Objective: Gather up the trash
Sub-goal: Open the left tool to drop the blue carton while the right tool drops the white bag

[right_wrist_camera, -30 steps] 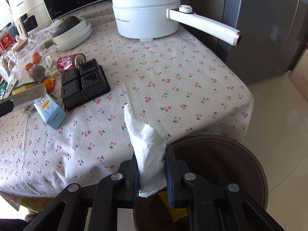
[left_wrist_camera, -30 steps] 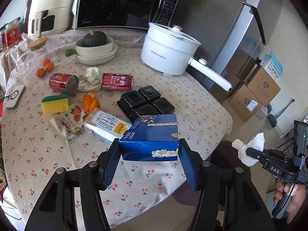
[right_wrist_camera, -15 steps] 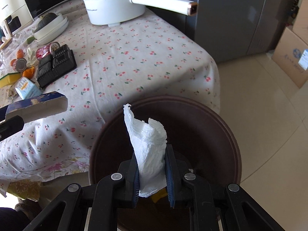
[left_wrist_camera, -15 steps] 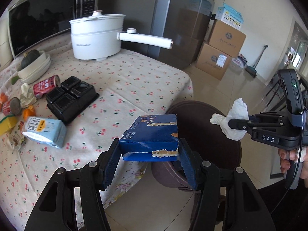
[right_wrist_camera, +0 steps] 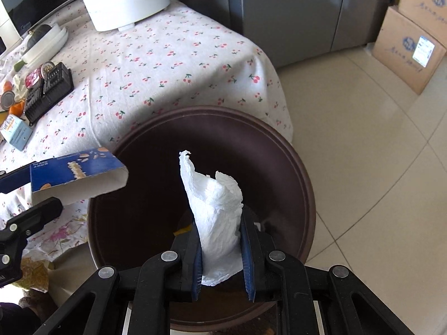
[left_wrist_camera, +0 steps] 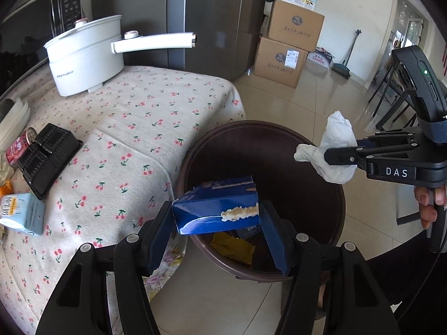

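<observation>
Both grippers have swung off the tabletop since a second ago and now hang over the bin, each with its load unchanged.

Table (left_wrist_camera: 145, 117): cherry-print cloth, left of the bin in both views; its draped corner falls just beside the bin rim.

Trash bin (left_wrist_camera: 315, 150): dark brown, round, open, on the tiled floor. I see yellow scrap (left_wrist_camera: 232, 247) at the bottom.

White pot (left_wrist_camera: 83, 55): at the far edge of the table, its long handle pointing toward the fridge.

Left gripper (left_wrist_camera: 216, 223): I hold it level, reaching over the near-left rim of the bin. Its two blue pads clamp the ends of the blue carton (left_wrist_camera: 215, 210), which sits crosswise between them, slightly tilted, its torn end visible from the right wrist view.

Right gripper (right_wrist_camera: 222, 247): it comes in from the right side of the bin, roughly level, above the bin mouth. It is closed on the white crumpled tissue (right_wrist_camera: 215, 209), which stands up out of the pads. My fingers (left_wrist_camera: 427, 203) show at the grip below the handle.

Black tray (left_wrist_camera: 46, 159): on the cloth, well apart from the bin.

Small milk carton (left_wrist_camera: 22, 213): lying near the table's left part, beside the tray.

Red can (left_wrist_camera: 19, 148): on its side behind the tray.
</observation>
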The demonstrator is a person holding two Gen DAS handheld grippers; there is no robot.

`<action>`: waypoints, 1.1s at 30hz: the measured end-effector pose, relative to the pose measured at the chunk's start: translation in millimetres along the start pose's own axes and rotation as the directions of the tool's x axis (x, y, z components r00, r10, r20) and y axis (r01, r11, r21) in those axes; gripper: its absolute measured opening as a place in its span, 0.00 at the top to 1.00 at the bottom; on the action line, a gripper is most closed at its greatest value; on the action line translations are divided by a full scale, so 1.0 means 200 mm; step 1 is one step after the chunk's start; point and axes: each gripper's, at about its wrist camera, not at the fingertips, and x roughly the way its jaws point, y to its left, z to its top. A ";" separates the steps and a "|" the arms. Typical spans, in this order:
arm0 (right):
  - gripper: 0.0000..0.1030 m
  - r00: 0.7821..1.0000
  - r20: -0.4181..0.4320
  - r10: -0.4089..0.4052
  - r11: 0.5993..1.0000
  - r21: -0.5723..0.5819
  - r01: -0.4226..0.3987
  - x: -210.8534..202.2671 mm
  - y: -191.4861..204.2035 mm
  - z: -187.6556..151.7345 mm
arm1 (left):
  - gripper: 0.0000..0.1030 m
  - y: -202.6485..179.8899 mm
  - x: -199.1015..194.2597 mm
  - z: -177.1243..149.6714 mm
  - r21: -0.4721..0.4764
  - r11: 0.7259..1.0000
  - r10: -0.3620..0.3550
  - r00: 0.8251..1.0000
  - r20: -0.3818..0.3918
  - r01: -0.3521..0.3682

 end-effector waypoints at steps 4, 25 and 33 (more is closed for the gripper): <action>0.80 1.000 -0.006 -0.005 1.000 0.003 0.005 0.01 -0.01 0.00 | 0.12 -0.01 0.00 0.00 -0.005 0.998 0.067 0.998 0.012 -0.067; 0.19 1.000 0.003 0.014 0.999 0.050 -0.015 0.02 0.06 0.06 | 0.00 0.25 -0.21 -0.06 -0.117 0.965 0.240 0.971 0.018 -0.236; 0.19 1.000 0.006 0.019 1.000 0.024 -0.019 0.02 0.16 0.09 | 0.00 0.36 -0.30 -0.11 -0.165 0.950 0.269 0.963 0.005 -0.265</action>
